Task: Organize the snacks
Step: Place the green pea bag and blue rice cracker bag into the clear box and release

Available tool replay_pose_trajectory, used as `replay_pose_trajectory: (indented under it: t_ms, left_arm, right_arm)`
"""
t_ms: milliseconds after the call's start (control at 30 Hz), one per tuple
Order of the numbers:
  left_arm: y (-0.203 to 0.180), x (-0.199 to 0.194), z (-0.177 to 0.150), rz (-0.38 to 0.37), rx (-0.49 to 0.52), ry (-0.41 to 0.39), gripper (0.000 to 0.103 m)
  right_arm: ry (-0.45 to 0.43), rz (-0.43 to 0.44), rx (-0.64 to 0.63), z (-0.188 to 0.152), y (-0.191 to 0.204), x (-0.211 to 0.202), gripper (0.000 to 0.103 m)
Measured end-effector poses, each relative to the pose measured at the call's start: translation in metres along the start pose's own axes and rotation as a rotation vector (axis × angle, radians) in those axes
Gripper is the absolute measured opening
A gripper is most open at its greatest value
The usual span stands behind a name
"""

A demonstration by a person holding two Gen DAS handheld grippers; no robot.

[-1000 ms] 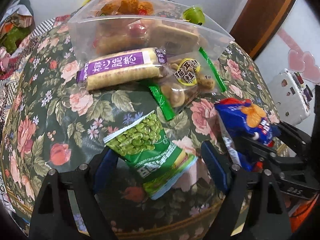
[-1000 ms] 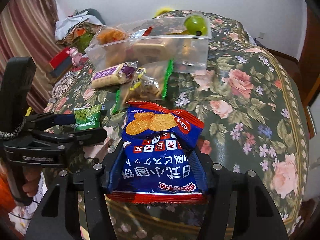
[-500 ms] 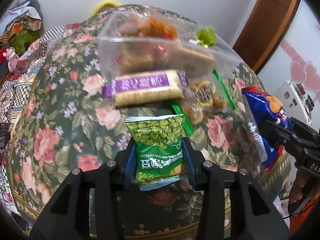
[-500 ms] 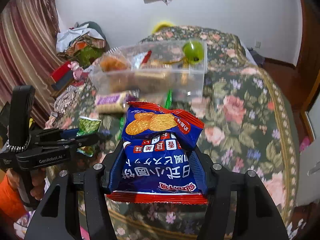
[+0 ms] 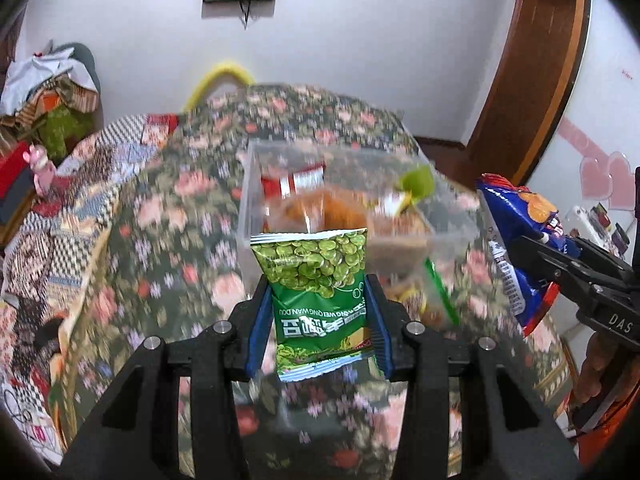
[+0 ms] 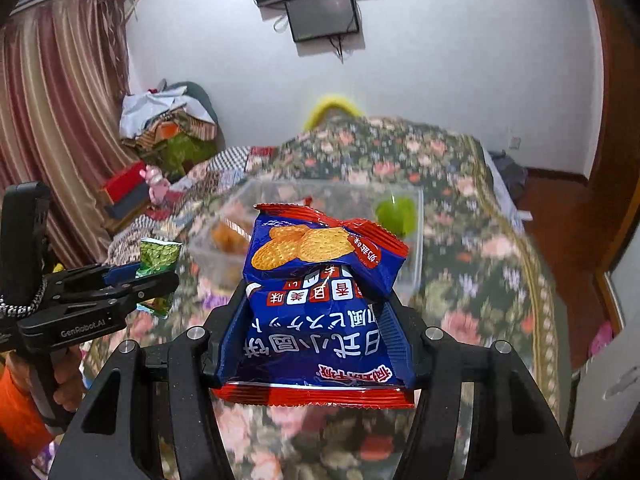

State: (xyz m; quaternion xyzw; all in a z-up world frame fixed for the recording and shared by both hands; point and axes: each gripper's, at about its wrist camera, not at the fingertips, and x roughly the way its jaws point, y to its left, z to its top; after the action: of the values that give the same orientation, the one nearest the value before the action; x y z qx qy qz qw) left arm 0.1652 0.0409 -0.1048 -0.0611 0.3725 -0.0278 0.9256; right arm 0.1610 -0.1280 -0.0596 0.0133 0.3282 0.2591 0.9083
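From the left wrist view, I find the left hand-held gripper point(image 5: 318, 312) clamped on the green pea packet point(image 5: 318, 296), its jaws having just closed in on the packet's two sides; the packet stands upright and clear of the floral tabletop point(image 5: 160, 240). The clear plastic bin point(image 5: 256, 216) sits beyond it, at the far centre, already holding several snacks, though blur hides what they are. At the right edge, the right hand-held gripper point(image 5: 532, 252) shows with the blue cracker bag point(image 5: 516, 240) in its jaws. From the right wrist view, I confirm that grip: the blue pads press both flanks of the bag, which is raised off the cloth, its top folded forward. The bin lies just behind it, and the left gripper with its green packet is at the near left. My concerns: both packets are slick, air-filled film held only by the sides, so either could slip or pivot; both hands converging on one bin opening could collide; a release short of the rim would drop a packet outside.
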Motion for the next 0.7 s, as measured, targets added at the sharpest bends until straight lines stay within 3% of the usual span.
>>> replay_pose_trajectory:
  t_ms: [300, 700]
  left_arm:
    - [0.002, 0.002, 0.049, 0.034, 0.011, -0.092, 0.043]
    - [0.012, 0.057, 0.082, 0.053, -0.005, -0.057, 0.043]
  right_arm:
    - [-0.067, -0.026, -0.026, 0.038, 0.006, 0.013, 0.056]
    - [-0.031, -0.046, -0.018, 0.06, 0.001, 0.07, 0.056]
